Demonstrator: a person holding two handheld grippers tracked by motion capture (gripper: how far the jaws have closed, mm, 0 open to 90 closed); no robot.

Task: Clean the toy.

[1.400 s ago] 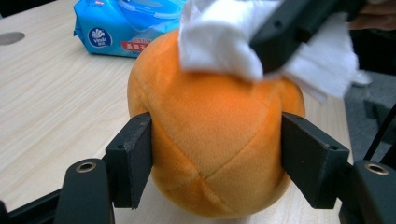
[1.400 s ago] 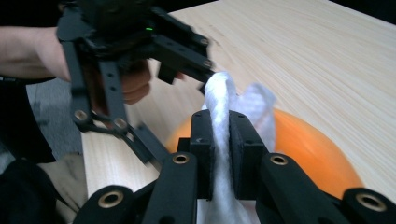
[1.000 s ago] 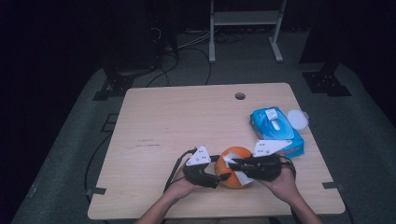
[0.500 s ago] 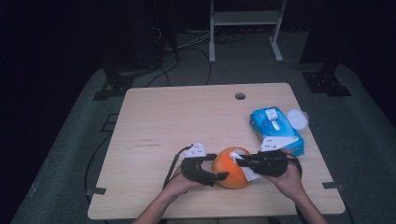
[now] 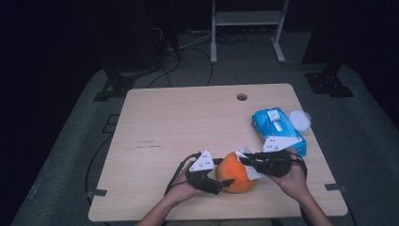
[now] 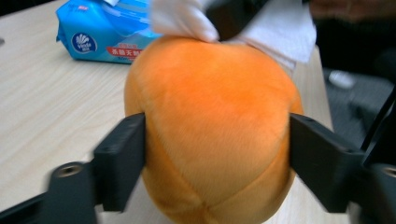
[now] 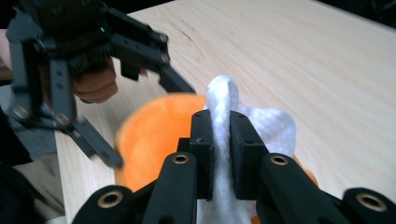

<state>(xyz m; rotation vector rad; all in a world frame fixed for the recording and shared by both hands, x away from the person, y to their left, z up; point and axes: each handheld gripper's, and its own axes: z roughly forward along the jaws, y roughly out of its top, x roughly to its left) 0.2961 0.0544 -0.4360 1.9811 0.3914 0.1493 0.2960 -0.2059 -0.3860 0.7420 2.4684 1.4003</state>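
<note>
Wiping the orange plush ball (image 5: pixel 236 172) near the wet-wipe pack (image 5: pixel 276 130)
Left gripper (image 6: pixel 217 140) jaws, just closing, clasp the ball; right gripper (image 7: pixel 219 135) pinches the white wipe (image 7: pixel 223 100): keep it pressed on top

Left gripper (image 5: pixel 225 175) spread wide, right gripper (image 5: pixel 245 160) clamped.

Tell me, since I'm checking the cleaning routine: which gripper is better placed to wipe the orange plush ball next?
Probably the right gripper: its jaws pinch the white wipe, already lying on the orange plush ball. The left gripper has its jaws on either side of the ball, steadying it on the table.
</note>
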